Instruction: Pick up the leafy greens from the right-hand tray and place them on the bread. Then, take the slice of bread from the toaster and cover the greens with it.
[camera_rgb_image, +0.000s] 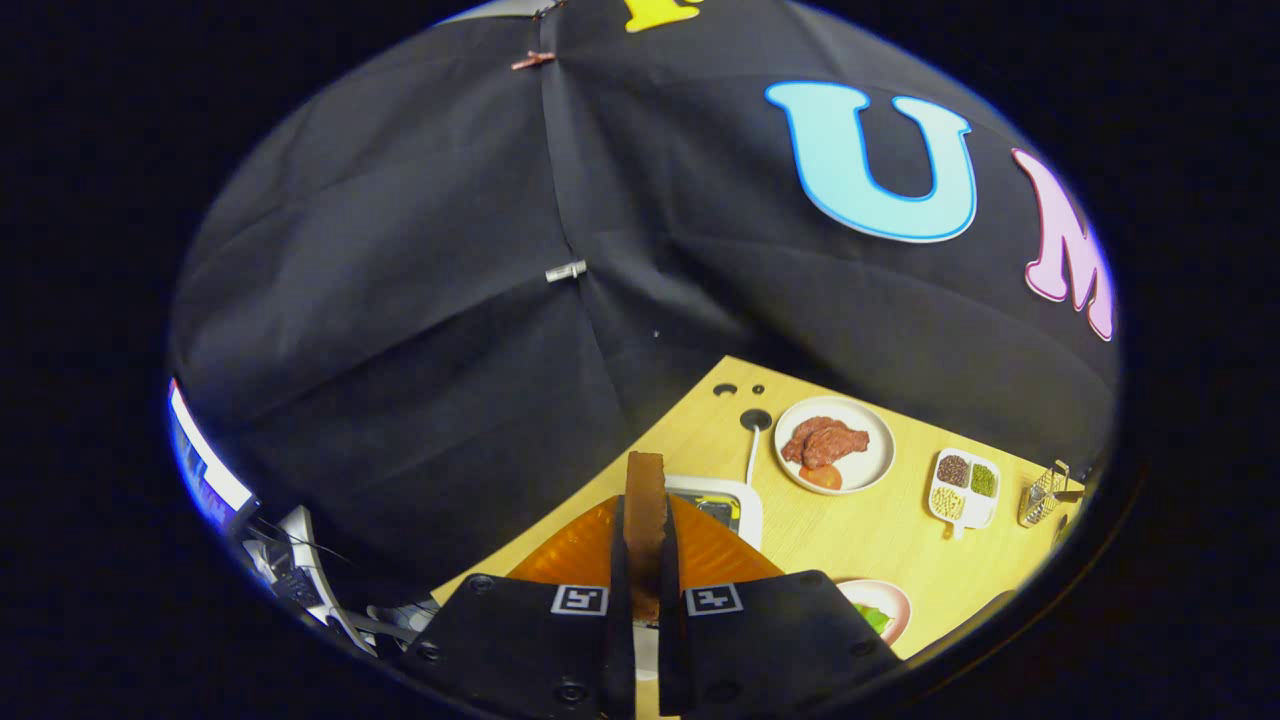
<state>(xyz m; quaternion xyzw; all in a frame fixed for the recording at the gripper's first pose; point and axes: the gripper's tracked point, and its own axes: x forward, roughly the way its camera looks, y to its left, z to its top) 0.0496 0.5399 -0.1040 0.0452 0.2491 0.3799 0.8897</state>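
While the gripper is tilted up toward the booth's black cloth wall, its two fingers are pressed together on a slice of bread, held on edge and sticking up past the fingertips. Just behind the slice sits an orange ribbed fingers-side guard, and beyond that the white toaster on the yellow table. A white cord runs back from the toaster. Further out: a white plate with brownish meat and a red piece. Right of it, a small white divided dish of seeds, then a wire rack. Near the right finger, a pink-rimmed tray holds leafy greens, partly hidden.
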